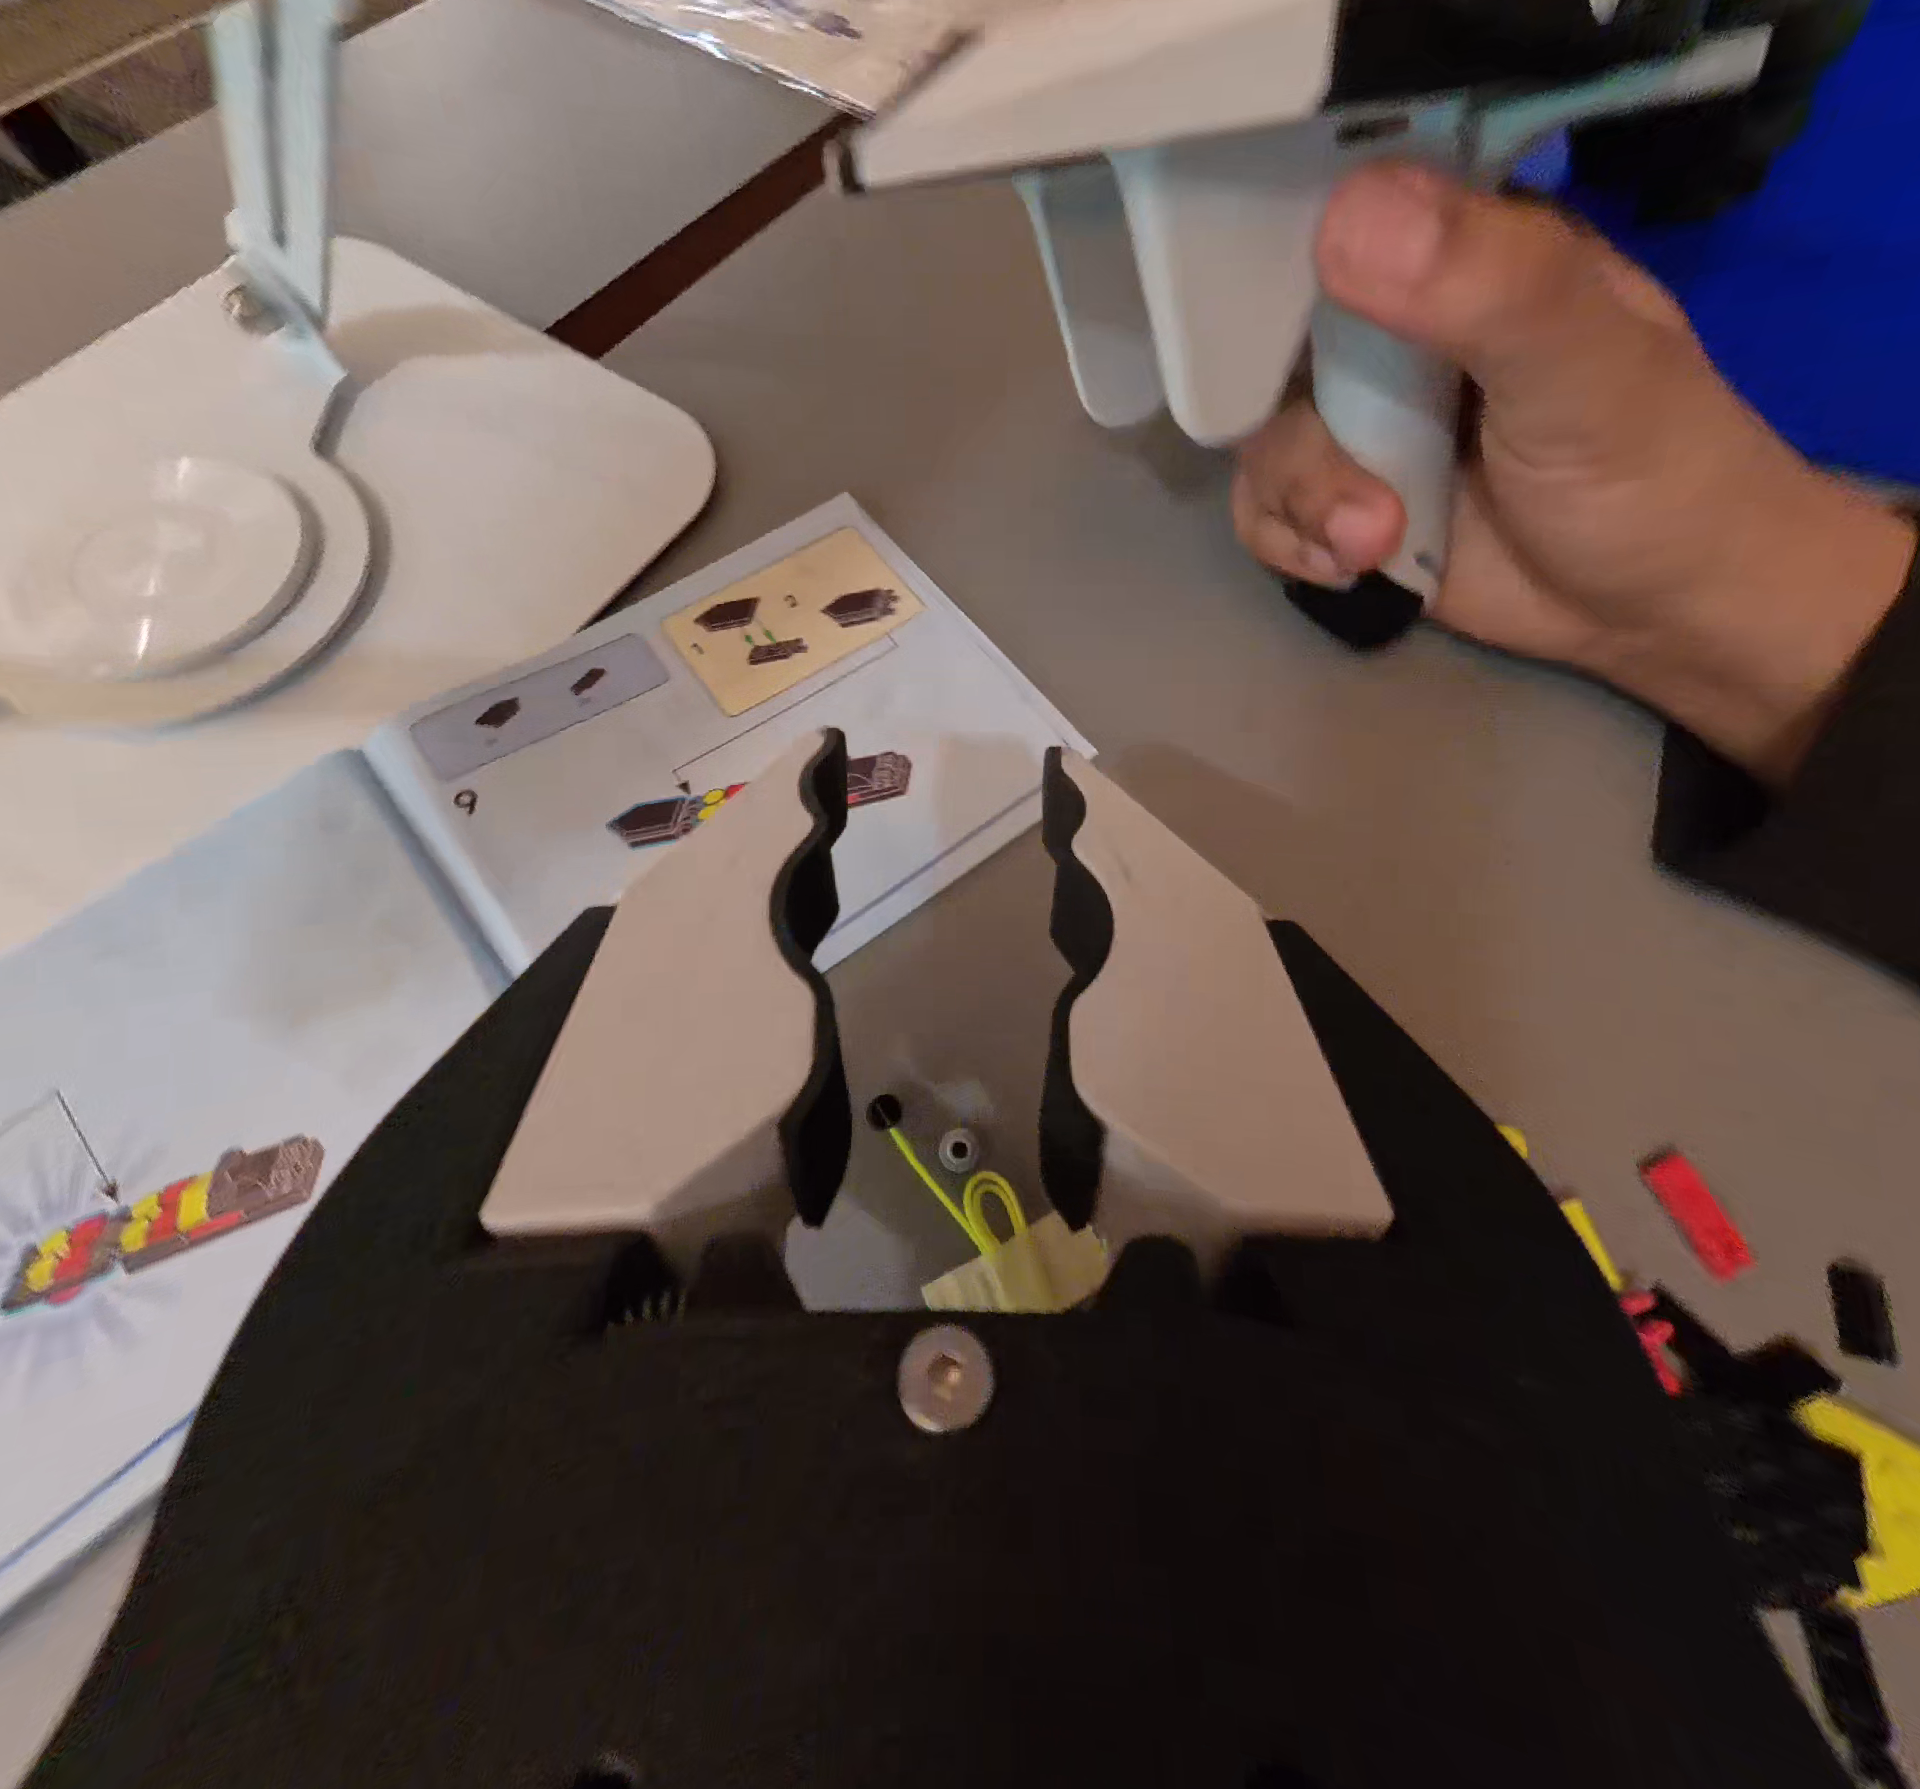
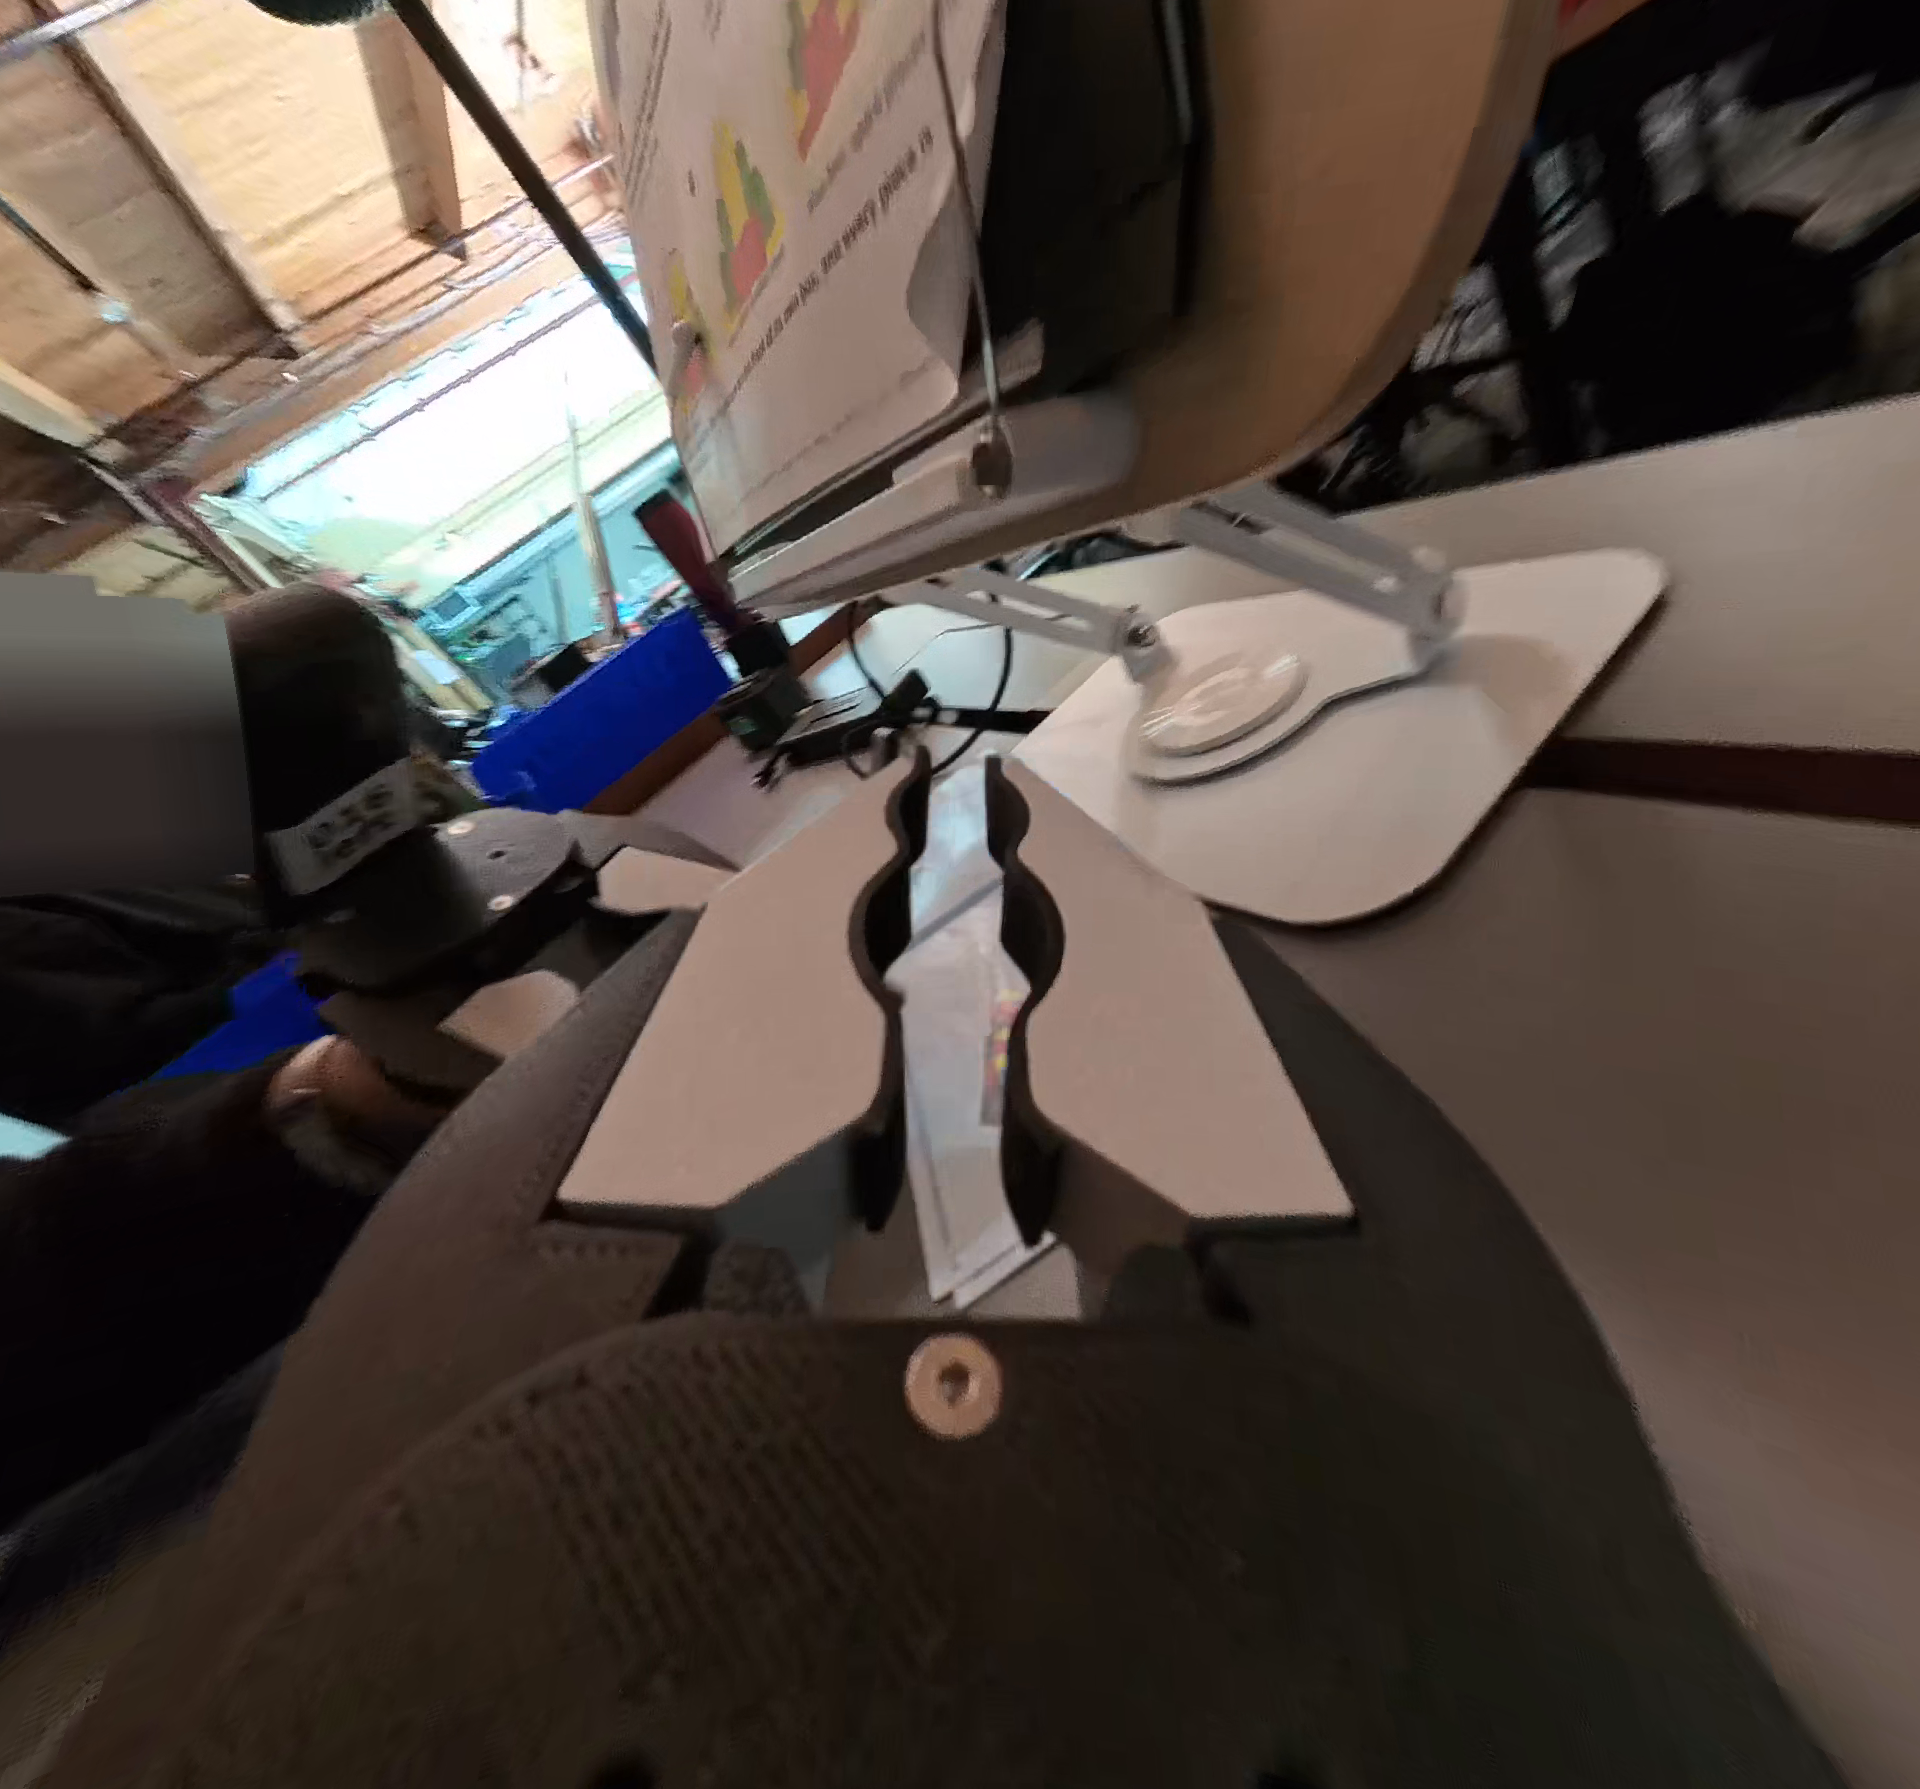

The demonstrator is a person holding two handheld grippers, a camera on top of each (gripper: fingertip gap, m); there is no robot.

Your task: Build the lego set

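Holds nothing in the left hand-held gripper (image 1: 940, 752), jaws parted to a middling gap, tips hanging over the open instruction booklet (image 1: 790, 659). Finds the lego pieces close in, low on that gripper's right flank and behind its fingertips, on the grey surface (image 1: 1299, 856): one loose red plate (image 1: 1696, 1216), long axis roughly along the fingers' line though slanted, one loose black piece (image 1: 1860, 1311) just right of it, and nearer still a blurred cluster of yellow, black and red parts (image 1: 1766, 1427), too smeared to count. Calls, by judgement, for pulling back and swinging right to reach them; puts the left gripper nearer than the right. Shows one booklet straight ahead under the fingertips, two pages open. Places one white stand (image 1: 499, 451) farther off, ahead and left. Shows the right hand (image 1: 1579, 492) ahead and right, raised off the surface. Keeps the right hand-held gripper (image 2: 954, 773) at a narrow gap, empty, aimed over the booklet toward the stand's base, well away from the pieces. Counts two grippers, one stand.
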